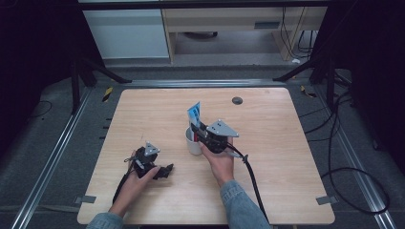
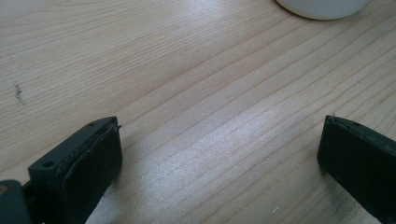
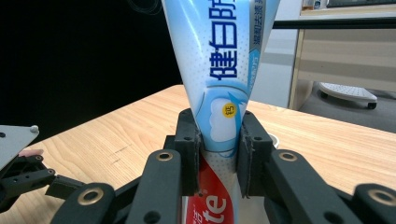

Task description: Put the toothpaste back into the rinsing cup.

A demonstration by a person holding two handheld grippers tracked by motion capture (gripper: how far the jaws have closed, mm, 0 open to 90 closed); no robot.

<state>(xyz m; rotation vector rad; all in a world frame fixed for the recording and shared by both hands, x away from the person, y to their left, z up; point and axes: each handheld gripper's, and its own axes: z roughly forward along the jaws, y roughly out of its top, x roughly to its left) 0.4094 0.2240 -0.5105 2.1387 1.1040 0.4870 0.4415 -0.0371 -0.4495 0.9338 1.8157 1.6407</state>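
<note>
A blue, white and red toothpaste tube stands upright, its flat crimped end up. My right gripper is shut on the tube's lower part, both pads pressing its sides. In the high view the tube rises out of a white cup near the table's middle, with the right gripper beside the cup. My left gripper rests low on the table at the front left, open, nothing between its fingers. The cup's base lies ahead of the left gripper.
The wooden table has a small round grommet near its far edge. Black cables trail off the table's right side onto the floor. A white cabinet and a desk stand beyond the table.
</note>
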